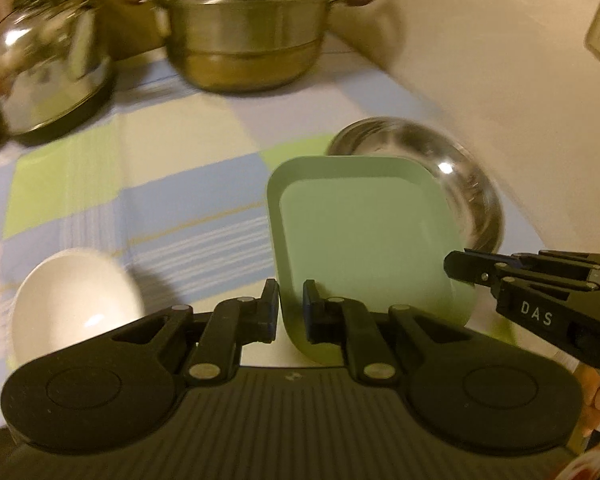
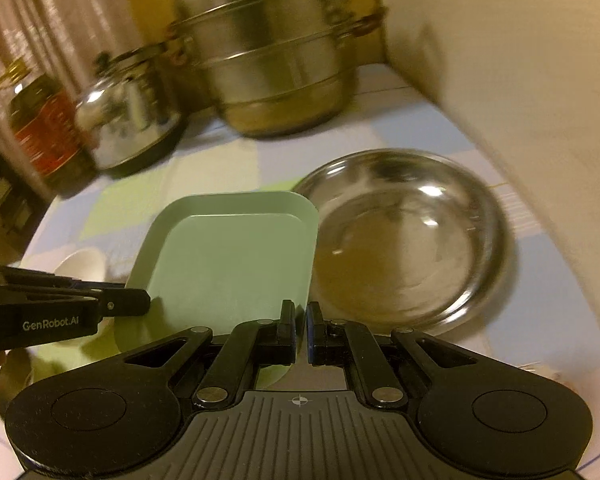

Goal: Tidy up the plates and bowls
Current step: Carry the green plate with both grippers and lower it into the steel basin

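A pale green square plate (image 1: 360, 236) is held above the checked tablecloth, tilted. My left gripper (image 1: 291, 308) is shut on its near left edge. My right gripper (image 2: 302, 330) is shut on its near right corner; the plate also shows in the right wrist view (image 2: 228, 256). A steel bowl (image 2: 412, 240) sits just right of the plate, partly hidden behind it in the left wrist view (image 1: 460, 184). A white bowl (image 1: 76, 304) stands on the cloth at the left, and shows small in the right wrist view (image 2: 82, 264).
A tall stacked steel steamer pot (image 1: 244, 28) and a steel kettle (image 1: 48, 76) stand at the back. A jar with a red label (image 2: 46, 128) stands at the far left. A cream wall (image 1: 500, 60) runs along the right side.
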`<action>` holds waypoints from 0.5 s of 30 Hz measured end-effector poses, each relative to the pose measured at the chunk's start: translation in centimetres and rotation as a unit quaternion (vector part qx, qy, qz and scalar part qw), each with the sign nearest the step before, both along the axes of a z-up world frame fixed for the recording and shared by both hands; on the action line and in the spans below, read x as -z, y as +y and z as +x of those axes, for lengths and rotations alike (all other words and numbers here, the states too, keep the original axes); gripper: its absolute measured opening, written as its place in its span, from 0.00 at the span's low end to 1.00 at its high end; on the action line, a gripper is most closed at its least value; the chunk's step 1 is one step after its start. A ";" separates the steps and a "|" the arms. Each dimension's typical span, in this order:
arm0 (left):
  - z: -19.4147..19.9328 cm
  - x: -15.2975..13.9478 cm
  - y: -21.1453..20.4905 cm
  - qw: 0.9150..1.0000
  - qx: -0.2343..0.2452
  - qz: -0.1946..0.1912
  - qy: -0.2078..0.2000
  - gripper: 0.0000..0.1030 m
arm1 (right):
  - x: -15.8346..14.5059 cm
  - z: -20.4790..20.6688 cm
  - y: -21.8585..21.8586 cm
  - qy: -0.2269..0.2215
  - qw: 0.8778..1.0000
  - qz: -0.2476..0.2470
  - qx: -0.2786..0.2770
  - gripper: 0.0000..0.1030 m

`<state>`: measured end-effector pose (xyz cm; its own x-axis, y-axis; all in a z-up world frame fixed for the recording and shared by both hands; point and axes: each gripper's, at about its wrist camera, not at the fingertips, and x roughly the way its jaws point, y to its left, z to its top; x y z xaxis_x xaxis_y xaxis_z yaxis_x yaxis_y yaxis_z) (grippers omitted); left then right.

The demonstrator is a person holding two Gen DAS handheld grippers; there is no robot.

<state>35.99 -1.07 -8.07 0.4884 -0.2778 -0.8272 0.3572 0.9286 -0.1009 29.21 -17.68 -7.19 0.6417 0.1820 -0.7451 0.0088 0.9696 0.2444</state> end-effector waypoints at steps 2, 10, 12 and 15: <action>0.6 0.0 -1.4 1.000 0.013 -0.005 -0.005 0.11 | -0.3 0.3 -1.3 -0.003 1.000 -0.005 0.019 0.05; 3.4 0.5 -6.7 0.998 0.057 -0.014 -0.019 0.11 | -0.1 1.5 -5.8 -0.003 0.996 -0.021 0.083 0.05; 4.2 1.0 -7.6 0.998 0.062 -0.013 -0.014 0.11 | 0.3 1.9 -6.5 0.002 0.995 -0.021 0.094 0.05; 5.2 1.8 -8.8 0.998 0.065 -0.009 -0.010 0.11 | 1.3 2.5 -7.1 0.009 0.994 -0.025 0.103 0.05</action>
